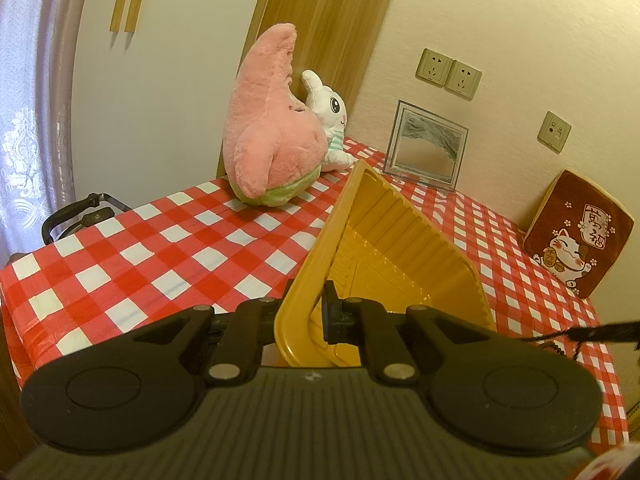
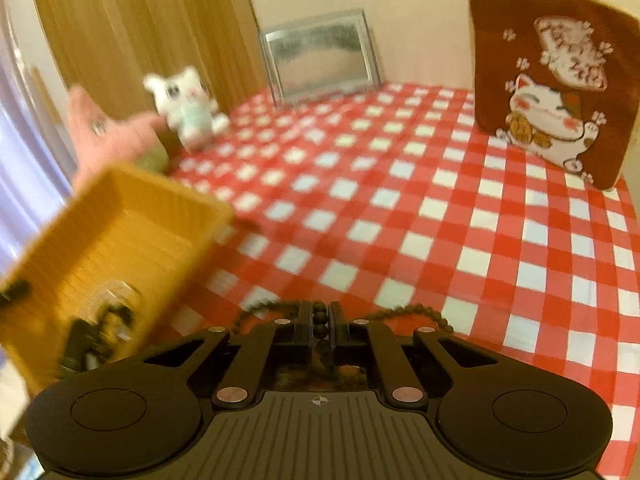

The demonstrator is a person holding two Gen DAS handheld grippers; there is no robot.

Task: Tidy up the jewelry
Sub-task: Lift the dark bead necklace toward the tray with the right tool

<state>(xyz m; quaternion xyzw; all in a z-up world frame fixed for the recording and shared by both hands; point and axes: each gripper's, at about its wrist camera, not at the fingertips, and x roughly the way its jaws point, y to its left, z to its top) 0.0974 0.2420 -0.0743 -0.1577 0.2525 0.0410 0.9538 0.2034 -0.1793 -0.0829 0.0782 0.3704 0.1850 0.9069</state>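
Two grippers: both are in view, each clamped on something.
Left hand-held gripper (image 1: 311, 312): jaws nearly closed, pinching the near rim of the yellow tray (image 1: 400, 236), which is tilted, its far corner pointing toward the back of the tabletop (image 1: 132, 248).
Right hand-held gripper (image 2: 319, 326): jaws closed on a string of dark beads (image 2: 320, 322); loops of the strand hang out on both sides of the fingers, over the near part of the tabletop.
Tray contents: in the right wrist view, small dark pieces and something shiny lie in the tray's near end; blur keeps me from naming them.
Tray position: just left of the right gripper, apart from it, with the beads outside the tray.
Back left corner: pink plush (image 1: 268, 128) with a small white rabbit plush (image 1: 332, 120) touching its right side, both against the wooden panel.
Back edge: clear picture frame (image 1: 426, 146) standing upright near the wall, below the wall sockets (image 1: 448, 74).
Right edge: brown cushion with a lucky cat (image 1: 576, 236) leaning against the wall.
Beyond the left edge: black handle (image 1: 80, 216) of something lower than the tabletop.
Open room: middle of the checked cloth, between the plush toys and the cushion, is bare; nothing stands between the right gripper and the tray.
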